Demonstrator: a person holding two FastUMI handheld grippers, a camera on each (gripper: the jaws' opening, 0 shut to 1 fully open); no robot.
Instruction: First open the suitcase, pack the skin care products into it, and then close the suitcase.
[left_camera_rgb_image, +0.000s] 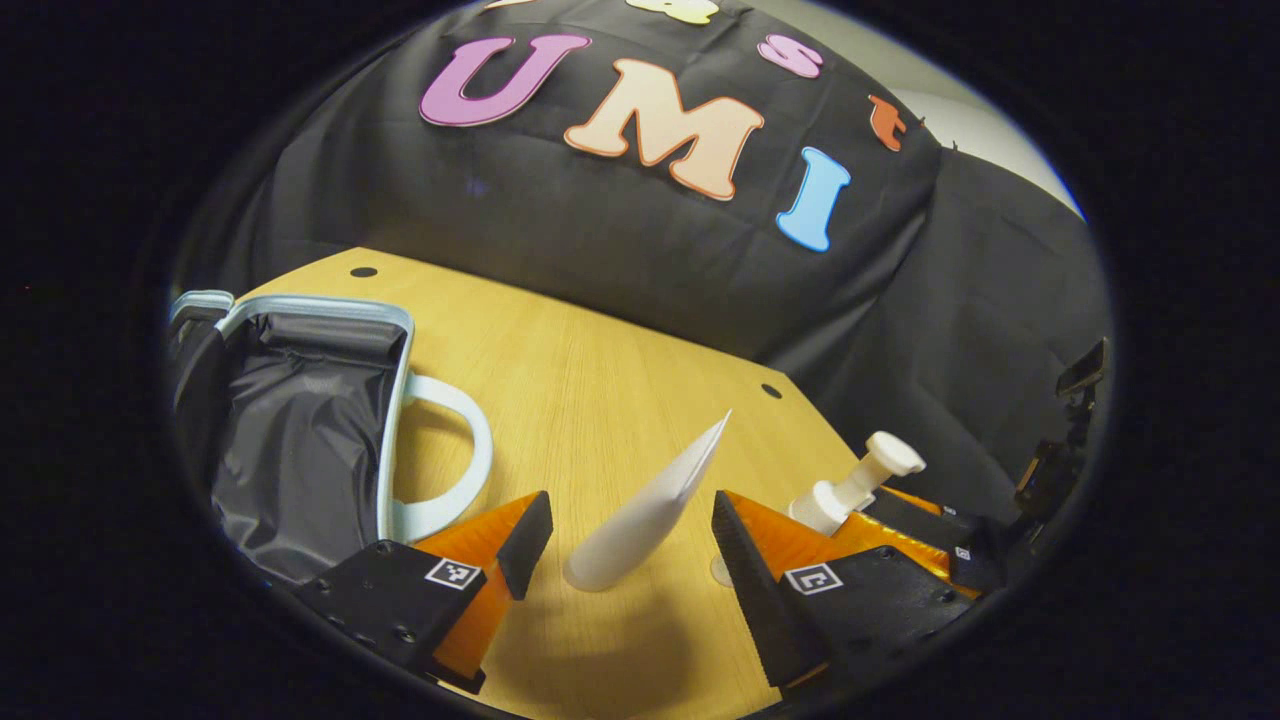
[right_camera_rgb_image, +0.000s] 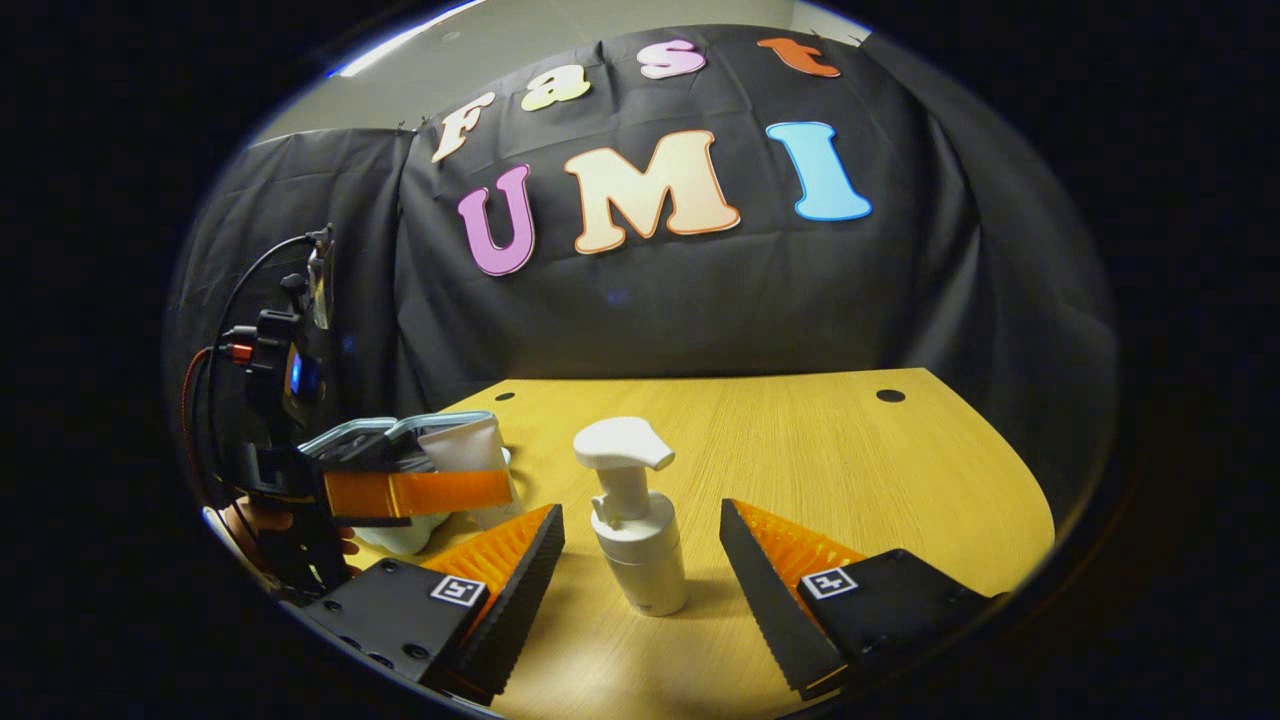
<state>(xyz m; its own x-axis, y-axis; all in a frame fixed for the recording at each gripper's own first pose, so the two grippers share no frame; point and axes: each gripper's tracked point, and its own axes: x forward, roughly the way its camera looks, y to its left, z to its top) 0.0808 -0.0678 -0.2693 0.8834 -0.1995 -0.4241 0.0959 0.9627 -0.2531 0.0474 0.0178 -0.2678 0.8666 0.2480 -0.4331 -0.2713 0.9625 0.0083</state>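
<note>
Left tool (left_camera_rgb_image: 632, 545) spread either side of a white tube (left_camera_rgb_image: 650, 510), right tool (right_camera_rgb_image: 642, 550) spread around the pump bottle (right_camera_rgb_image: 635, 530), suitcase (left_camera_rgb_image: 300, 430) lay open on the worktop (left_camera_rgb_image: 590, 360)

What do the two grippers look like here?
Both grippers, left and right, have wedge-shaped orange fingers with ribbed black pads, on black blocks carrying small square black-and-white markers. Seen from the right gripper view, the left gripper has a black body with black and red cables.

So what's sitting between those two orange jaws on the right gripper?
In the right gripper view, a white pump bottle stands upright on the wooden table between the right gripper's open jaws, touching neither.
</note>
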